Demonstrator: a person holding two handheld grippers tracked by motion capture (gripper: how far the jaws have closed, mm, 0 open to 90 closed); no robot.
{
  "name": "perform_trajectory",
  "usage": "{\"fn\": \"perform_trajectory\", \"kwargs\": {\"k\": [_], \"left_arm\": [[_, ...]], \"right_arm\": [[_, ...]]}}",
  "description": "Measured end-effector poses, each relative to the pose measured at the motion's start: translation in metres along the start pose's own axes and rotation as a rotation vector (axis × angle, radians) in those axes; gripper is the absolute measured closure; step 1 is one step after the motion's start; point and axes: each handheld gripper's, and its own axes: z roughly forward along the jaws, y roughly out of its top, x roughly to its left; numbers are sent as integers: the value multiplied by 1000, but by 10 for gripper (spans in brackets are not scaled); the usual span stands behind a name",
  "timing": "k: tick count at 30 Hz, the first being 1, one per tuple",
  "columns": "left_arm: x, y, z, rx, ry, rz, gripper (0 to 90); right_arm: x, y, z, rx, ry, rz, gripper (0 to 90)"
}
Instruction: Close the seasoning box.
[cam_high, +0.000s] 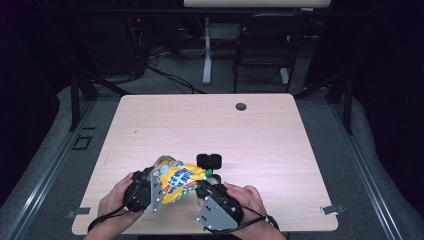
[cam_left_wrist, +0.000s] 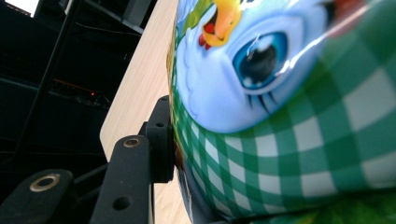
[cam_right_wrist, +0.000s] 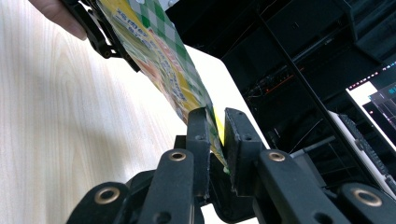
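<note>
A puffy snack bag (cam_high: 180, 181), yellow on one side with green checks and a cartoon bird on the other (cam_left_wrist: 280, 116), is held above the near part of the table between both grippers. My left gripper (cam_high: 156, 186) grips its left side, and one black finger (cam_left_wrist: 161, 140) presses into the foil. My right gripper (cam_right_wrist: 219, 135) pinches the bag's thin sealed edge (cam_right_wrist: 212, 123) between its pads; in the high view it (cam_high: 205, 184) sits at the bag's right end. The right gripper view shows the bag (cam_right_wrist: 159, 51) stretching away to the left gripper (cam_right_wrist: 100, 32).
A small black object (cam_high: 209, 160) lies on the light wooden table (cam_high: 200, 125) just beyond the bag. A round cable hole (cam_high: 241, 106) sits near the far edge. A dark chair (cam_high: 265, 45) and a white table leg (cam_high: 206, 60) stand behind the table.
</note>
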Motion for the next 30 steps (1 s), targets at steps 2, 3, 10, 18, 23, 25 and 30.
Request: {"fn": "perform_trajectory", "kwargs": {"k": [2, 3, 10, 18, 23, 25, 30], "left_arm": [[0, 0, -1, 1, 3, 3, 570], [0, 0, -1, 3, 1, 6, 571], [2, 1, -2, 11, 8, 19, 571], [3, 3, -3, 23, 13, 39, 571], [4, 5, -5, 34, 15, 53, 571], [4, 6, -5, 40, 15, 58, 571], [5, 7, -5, 52, 15, 74, 571]], "right_arm": [[0, 0, 0, -1, 0, 0, 810], [0, 0, 0, -1, 0, 0, 811], [0, -1, -1, 0, -1, 1, 814], [1, -2, -1, -1, -4, 10, 819], [1, -3, -1, 0, -3, 11, 822], [1, -3, -1, -4, -3, 15, 823], [1, -5, -1, 2, -5, 17, 825]]}}
